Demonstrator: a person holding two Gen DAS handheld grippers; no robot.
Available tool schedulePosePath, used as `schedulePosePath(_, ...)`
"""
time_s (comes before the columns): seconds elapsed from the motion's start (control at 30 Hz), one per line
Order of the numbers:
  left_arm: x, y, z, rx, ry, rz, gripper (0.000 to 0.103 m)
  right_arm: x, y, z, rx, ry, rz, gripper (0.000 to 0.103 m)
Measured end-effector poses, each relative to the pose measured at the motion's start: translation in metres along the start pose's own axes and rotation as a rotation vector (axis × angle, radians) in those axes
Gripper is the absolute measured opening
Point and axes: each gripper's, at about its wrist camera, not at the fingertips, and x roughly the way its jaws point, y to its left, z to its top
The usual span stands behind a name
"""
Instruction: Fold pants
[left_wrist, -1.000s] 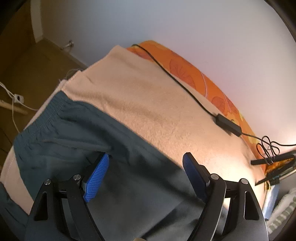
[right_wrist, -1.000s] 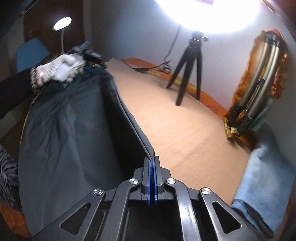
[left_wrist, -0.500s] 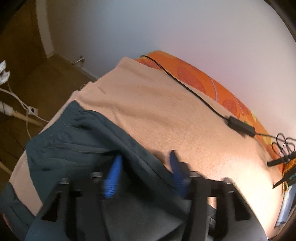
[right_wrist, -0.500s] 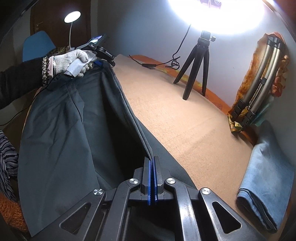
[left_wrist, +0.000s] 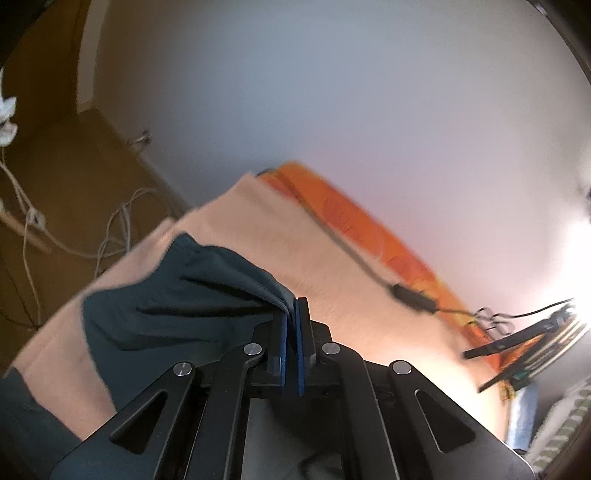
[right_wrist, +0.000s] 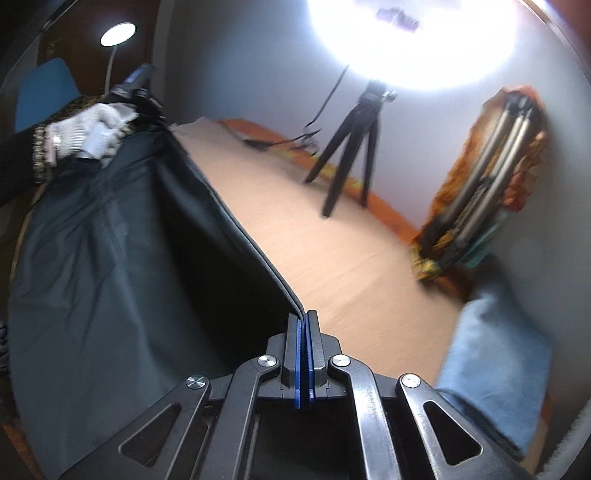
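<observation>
Since 1 second ago the left gripper (left_wrist: 291, 314) has gone from wide open over the flat pants (left_wrist: 177, 295) to closed, its jaws having just been closing on a bunched fold of the dark teal fabric at the waistband end, and that fold is now pulled up off the peach blanket (left_wrist: 332, 266) where before it lay flat; the right gripper (right_wrist: 304, 321) is as it was, its 2 blue pads pressed together on the edge of the pants (right_wrist: 110, 258).

Nearest in the left wrist view, the pinched cloth rises to the fingertips in a peak, the rest of it spreading down and left over the blanket; beyond runs a black cable with a power brick (left_wrist: 410, 295), then an orange patterned cover (left_wrist: 362, 221) along the pale wall; white cords (left_wrist: 118, 229) lie on the brown floor at the left.

In the right wrist view the fabric edge runs taut from the closed pads up and away toward a gloved hand (right_wrist: 88, 133) holding the other gripper at the far end, with the dark cloth draping down to the left of that line; a folded light blue cloth (right_wrist: 495, 354) lies at the right; further off a small black tripod (right_wrist: 347, 147) stands on the blanket, and a bundle of metal legs (right_wrist: 491, 177) leans on the wall under a bright light.
</observation>
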Motion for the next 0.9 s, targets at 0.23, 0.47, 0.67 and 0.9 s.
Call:
schedulePosePath(0.23, -0.052, -0.019, 0.023, 0.022, -0.098, -0.091, 0.002, -0.026, -0.016, 0.032, 0.016, -0.073, -0.168, 0.0)
schedulePosePath(0.47, -0.11, -0.022, 0.024, 0.055, -0.171, -0.157, 0.002, -0.092, -0.003, 0.053, -0.053, -0.179, -0.283, 0.0)
schedulePosePath(0.67, -0.156, 0.006, 0.0, 0.084, -0.2, -0.152, 0.002, -0.146, 0.035, 0.042, -0.106, -0.206, -0.246, 0.0)
schedulePosePath(0.9, -0.181, 0.083, -0.071, 0.041, -0.124, -0.121, 0.002, -0.154, 0.099, -0.009, -0.127, -0.083, -0.063, 0.0)
